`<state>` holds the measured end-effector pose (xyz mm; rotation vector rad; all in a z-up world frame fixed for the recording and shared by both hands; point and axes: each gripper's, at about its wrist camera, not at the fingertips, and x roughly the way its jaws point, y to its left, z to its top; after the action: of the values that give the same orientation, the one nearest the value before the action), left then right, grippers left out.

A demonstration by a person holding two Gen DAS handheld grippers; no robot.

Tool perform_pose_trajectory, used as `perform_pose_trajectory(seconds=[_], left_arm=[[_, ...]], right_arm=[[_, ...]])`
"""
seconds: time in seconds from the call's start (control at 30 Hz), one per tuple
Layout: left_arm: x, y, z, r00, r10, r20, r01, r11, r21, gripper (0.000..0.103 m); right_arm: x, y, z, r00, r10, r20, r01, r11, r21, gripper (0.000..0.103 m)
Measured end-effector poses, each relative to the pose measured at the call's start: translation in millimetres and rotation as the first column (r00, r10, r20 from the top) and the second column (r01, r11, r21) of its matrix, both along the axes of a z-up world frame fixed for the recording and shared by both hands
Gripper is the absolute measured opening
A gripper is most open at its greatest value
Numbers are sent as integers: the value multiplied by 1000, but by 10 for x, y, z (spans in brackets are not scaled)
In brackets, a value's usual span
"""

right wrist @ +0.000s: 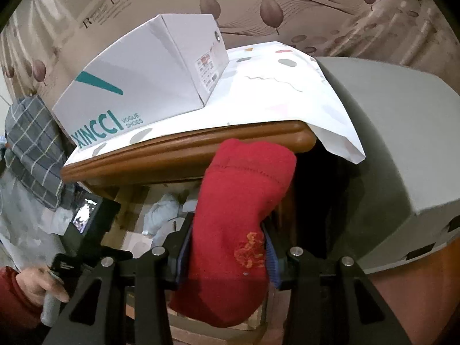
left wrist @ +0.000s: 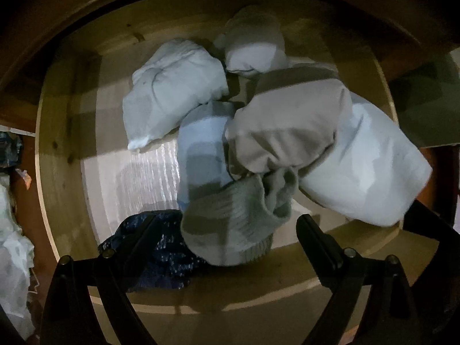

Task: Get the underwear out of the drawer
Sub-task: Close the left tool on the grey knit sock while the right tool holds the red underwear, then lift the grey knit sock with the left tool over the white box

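Left gripper [left wrist: 227, 230] points straight down into the drawer [left wrist: 61, 155], jaws wide, nothing pinched. Grey ribbed bundle [left wrist: 235, 224] sits right between the fingers at the near edge, long axis running across the gap, so the left hand is nearest. Count in the drawer: five pale rolled bundles plus one dark blue piece [left wrist: 155, 256] under the left finger. Right gripper [right wrist: 227, 247] is clamped on one red garment [right wrist: 238, 215], held clear in front of the cabinet top [right wrist: 184, 146].

**Hidden and cut off**

The dark blue cloth [left wrist: 161, 256] lies partly under the grey ribbed sock [left wrist: 230, 230] and a tong finger. The red sock [right wrist: 238, 224] hides most of the drawer [right wrist: 135, 201] behind it. The white bundle [left wrist: 14, 230] is cut by the left edge.
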<state>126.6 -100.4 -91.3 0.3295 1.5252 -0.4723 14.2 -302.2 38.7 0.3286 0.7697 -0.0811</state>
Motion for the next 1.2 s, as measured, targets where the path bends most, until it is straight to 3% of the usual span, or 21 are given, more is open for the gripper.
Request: perform_pose_trajectory(seconds=[0.33, 0.37, 0.47, 0.6, 0.8, 1.2], left_arm=[[174, -92, -202, 998, 24, -54, -19, 996, 87, 90], [179, -129, -224, 998, 29, -51, -24, 996, 89, 84], [173, -139, -285, 995, 37, -88, -32, 998, 57, 50], [149, -120, -244, 996, 54, -69, -51, 997, 53, 37], [8, 28, -22, 998, 63, -12, -63, 998, 3, 32], [-246, 405, 699, 991, 89, 105, -75, 989, -132, 31]], right_arm=[[-6, -39, 12, 1000, 4, 8, -5, 1000, 28, 43], [-3, -42, 11, 1000, 4, 7, -4, 999, 32, 43], [-2, -48, 9, 1000, 3, 7, -4, 999, 36, 43], [-1, -42, 9, 1000, 5, 9, -6, 999, 31, 43], [41, -17, -18, 1000, 9, -6, -9, 1000, 24, 43], [103, 42, -87, 999, 20, -36, -20, 1000, -10, 43]])
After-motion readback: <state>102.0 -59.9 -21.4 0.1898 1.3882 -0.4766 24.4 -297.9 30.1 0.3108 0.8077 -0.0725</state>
